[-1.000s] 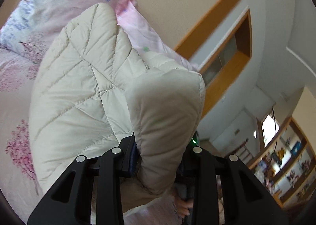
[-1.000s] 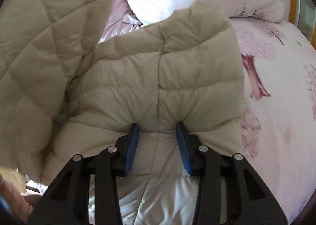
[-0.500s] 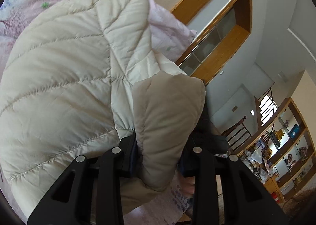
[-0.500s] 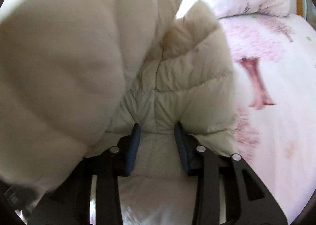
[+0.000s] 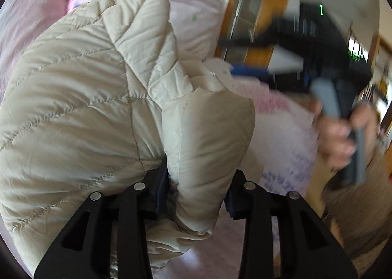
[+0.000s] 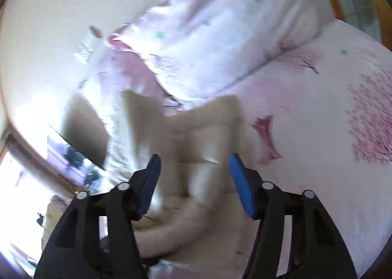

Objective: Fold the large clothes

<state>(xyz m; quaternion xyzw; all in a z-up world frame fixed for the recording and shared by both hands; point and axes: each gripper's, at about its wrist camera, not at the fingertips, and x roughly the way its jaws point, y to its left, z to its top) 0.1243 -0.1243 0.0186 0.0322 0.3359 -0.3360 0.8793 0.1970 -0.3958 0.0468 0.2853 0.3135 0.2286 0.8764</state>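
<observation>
Item: beige quilted jacket point(image 5: 80, 112), bunched over the pink floral bedding point(image 6: 318, 112), pillow point(image 5: 193, 6) behind. Your left gripper point(image 5: 198, 190) clamps a padded fold of it. Your right gripper point(image 6: 194, 176) stands spread wide, pads clear of the blurred fabric below.

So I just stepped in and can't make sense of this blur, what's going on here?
A person is folding a cream quilted jacket on a bed with a pink floral sheet. The left gripper is clamped on a bunched fold of the jacket. The right gripper is open, with the jacket lying blurred beyond its fingers, apparently not gripped. A pillow sits behind.
</observation>
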